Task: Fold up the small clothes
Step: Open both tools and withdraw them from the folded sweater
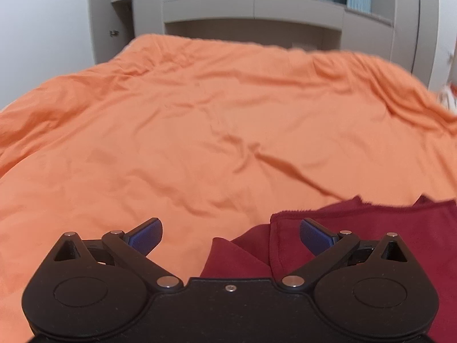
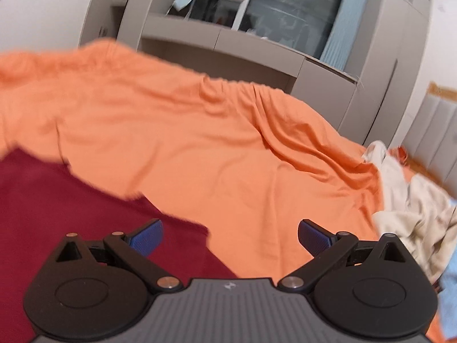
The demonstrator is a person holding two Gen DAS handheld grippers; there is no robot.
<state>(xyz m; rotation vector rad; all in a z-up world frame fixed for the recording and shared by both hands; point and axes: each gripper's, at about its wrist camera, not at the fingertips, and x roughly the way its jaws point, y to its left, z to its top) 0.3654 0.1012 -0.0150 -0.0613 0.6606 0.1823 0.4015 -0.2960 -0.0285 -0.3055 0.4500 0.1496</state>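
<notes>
Garment, bedspread and cabinets around your two grippers.

The garment (image 1: 357, 228) lies on the bedspread (image 1: 200, 114), near you and to the right of your left gripper (image 1: 230, 235). Your right gripper (image 2: 230, 235) sits at the garment's right edge. A heap of cloth (image 2: 414, 205) lies far right. Cabinets (image 1: 257, 8) stand behind the bed's far end.

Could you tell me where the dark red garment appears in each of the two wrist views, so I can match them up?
Left wrist view: the dark red garment lies at the lower right, partly folded, under the right finger of the left hand-held gripper.
Right wrist view: the garment fills the lower left, under the left finger of the right hand-held gripper.
Shared landmark: the orange bedsheet beneath it.
</notes>
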